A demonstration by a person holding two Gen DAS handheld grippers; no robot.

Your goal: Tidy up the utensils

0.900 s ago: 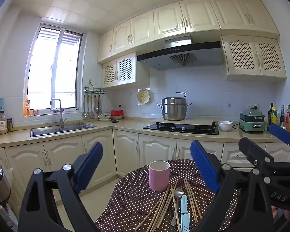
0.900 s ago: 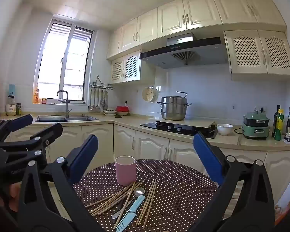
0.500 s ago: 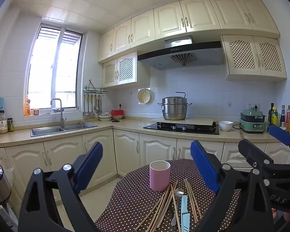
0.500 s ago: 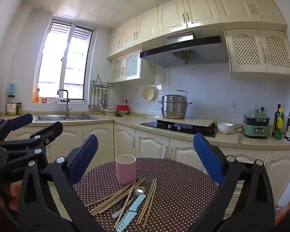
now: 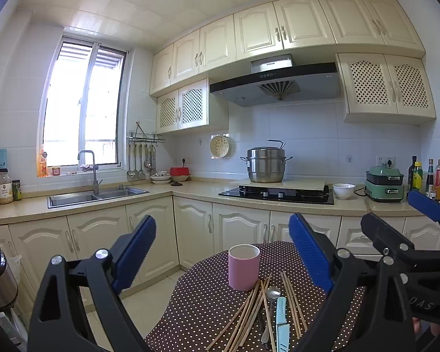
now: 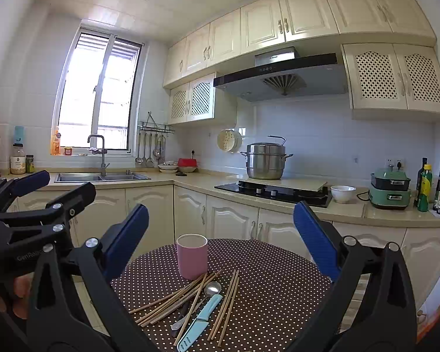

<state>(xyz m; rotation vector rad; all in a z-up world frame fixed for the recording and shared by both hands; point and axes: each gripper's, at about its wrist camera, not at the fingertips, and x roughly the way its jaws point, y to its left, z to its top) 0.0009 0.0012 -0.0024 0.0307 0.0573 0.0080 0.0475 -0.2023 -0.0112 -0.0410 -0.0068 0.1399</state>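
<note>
Grippers level above table (image 6: 278, 293): left gripper (image 5: 223, 252) and right gripper (image 6: 221, 234) both spread wide, empty. Pink cup (image 6: 191, 255) ahead between fingers; chopsticks (image 6: 176, 299), spoon (image 6: 212, 289), knife (image 6: 201, 319) scattered below.

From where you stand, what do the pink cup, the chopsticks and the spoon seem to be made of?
Pink cup: probably matte ceramic or plastic; even, dull colour, pale inside.
Chopsticks: likely bamboo or wood; thin, tan, unglossy.
Spoon: apparently polished steel; its bowl gleams silver.

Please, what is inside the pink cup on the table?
The pink cup stands upright on the dotted tablecloth. Nothing sticks out above its rim; only the pale upper inner wall shows. Its bottom is hidden by its own wall, so small contents cannot be excluded.
</note>
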